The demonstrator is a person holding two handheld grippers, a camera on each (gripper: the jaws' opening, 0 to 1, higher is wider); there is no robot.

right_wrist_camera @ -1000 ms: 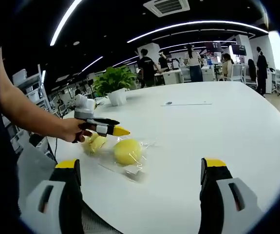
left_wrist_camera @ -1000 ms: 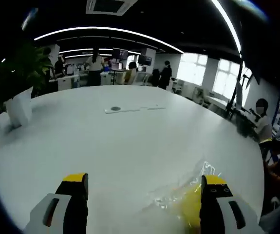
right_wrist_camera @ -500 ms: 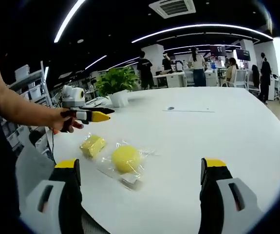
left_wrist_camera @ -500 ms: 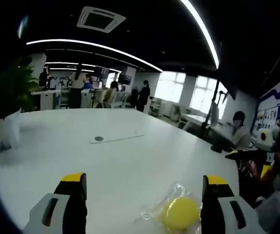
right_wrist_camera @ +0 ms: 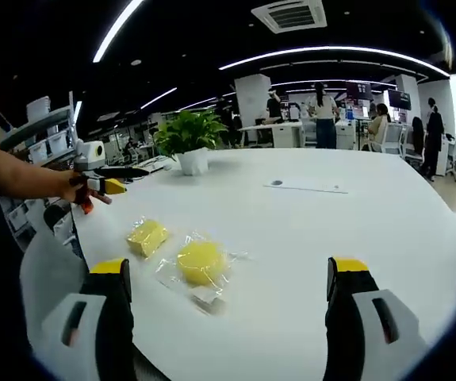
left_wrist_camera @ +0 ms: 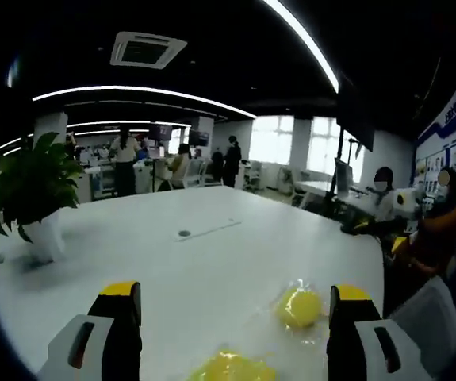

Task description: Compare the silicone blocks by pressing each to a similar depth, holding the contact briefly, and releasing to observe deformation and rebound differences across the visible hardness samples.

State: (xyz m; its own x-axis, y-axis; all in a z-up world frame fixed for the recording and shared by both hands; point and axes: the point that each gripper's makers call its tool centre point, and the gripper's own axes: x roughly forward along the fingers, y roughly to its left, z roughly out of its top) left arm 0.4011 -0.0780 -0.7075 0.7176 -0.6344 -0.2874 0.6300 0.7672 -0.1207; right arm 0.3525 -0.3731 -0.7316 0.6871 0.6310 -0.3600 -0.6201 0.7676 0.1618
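Observation:
Two yellow silicone blocks in clear wrappers lie on the white table (right_wrist_camera: 331, 238). The round block (right_wrist_camera: 201, 262) sits beside the square block (right_wrist_camera: 147, 236). My right gripper (right_wrist_camera: 228, 295) hangs open over the table's near edge, with the round block just beyond its left jaw. In the left gripper view, the round block (left_wrist_camera: 299, 306) lies near the right jaw and the square block (left_wrist_camera: 228, 369) sits low between the jaws. My left gripper (left_wrist_camera: 235, 317) is open and empty. It appears in the right gripper view as the left gripper (right_wrist_camera: 105, 179), held off the table's left edge, apart from both blocks.
A potted plant (right_wrist_camera: 189, 141) stands at the table's far left, and a thin white strip (right_wrist_camera: 307, 187) lies mid-table. Shelves (right_wrist_camera: 41, 131) stand to the left. People and desks fill the background. The right gripper (left_wrist_camera: 370, 226) and a hand (left_wrist_camera: 418, 246) sit at the right.
My left gripper has drawn back from the blocks, up and toward the table's left edge; its view now takes in both blocks. My right gripper has barely moved.

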